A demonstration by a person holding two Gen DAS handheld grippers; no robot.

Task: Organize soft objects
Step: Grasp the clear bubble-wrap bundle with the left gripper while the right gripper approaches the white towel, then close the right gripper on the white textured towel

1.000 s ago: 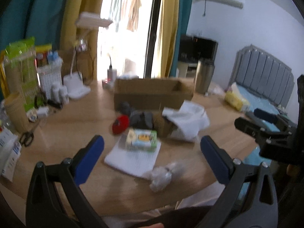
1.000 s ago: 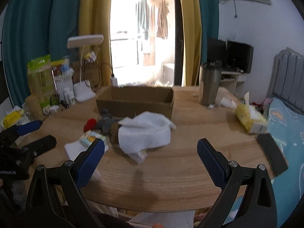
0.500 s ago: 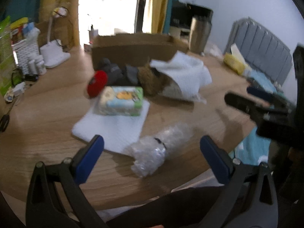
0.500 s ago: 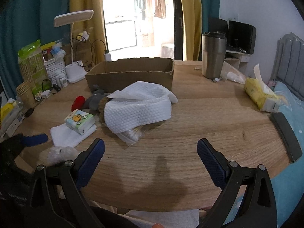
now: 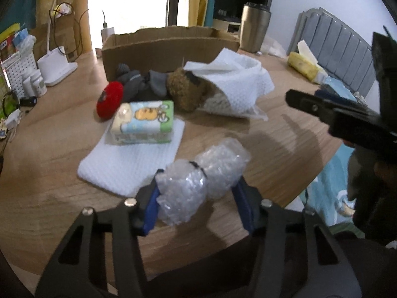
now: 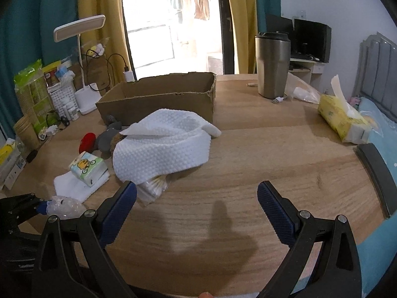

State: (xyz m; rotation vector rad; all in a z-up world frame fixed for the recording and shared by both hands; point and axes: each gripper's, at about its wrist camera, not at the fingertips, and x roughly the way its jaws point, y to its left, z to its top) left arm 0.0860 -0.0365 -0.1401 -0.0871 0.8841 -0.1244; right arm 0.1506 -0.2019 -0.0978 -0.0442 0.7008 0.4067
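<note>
My left gripper [image 5: 198, 198] is closed on a roll of clear bubble wrap [image 5: 201, 181] at the table's near edge; the roll also shows in the right wrist view [image 6: 65, 204]. Beyond it lie a folded white cloth [image 5: 131, 159] with a tissue pack [image 5: 142, 121] on it, a red soft toy [image 5: 110, 99], grey socks [image 5: 139, 84], a brown plush [image 5: 184, 92] and a crumpled white towel [image 5: 235, 84]. An open cardboard box [image 5: 168, 47] stands behind them. My right gripper [image 6: 197, 203] is open and empty above bare table, right of the towel [image 6: 161, 149].
A steel tumbler [image 6: 273, 64], a yellow tissue pack [image 6: 342, 121] and a black flat object [image 6: 377, 168] are on the right. A desk lamp [image 6: 84, 79], a white basket [image 6: 62, 94] and packages crowd the left edge. A bed [image 5: 347, 57] is beyond the table.
My left gripper has moved forward and down and closed its fingers on the bubble wrap roll. My right gripper has moved slightly closer to the table and stays open.
</note>
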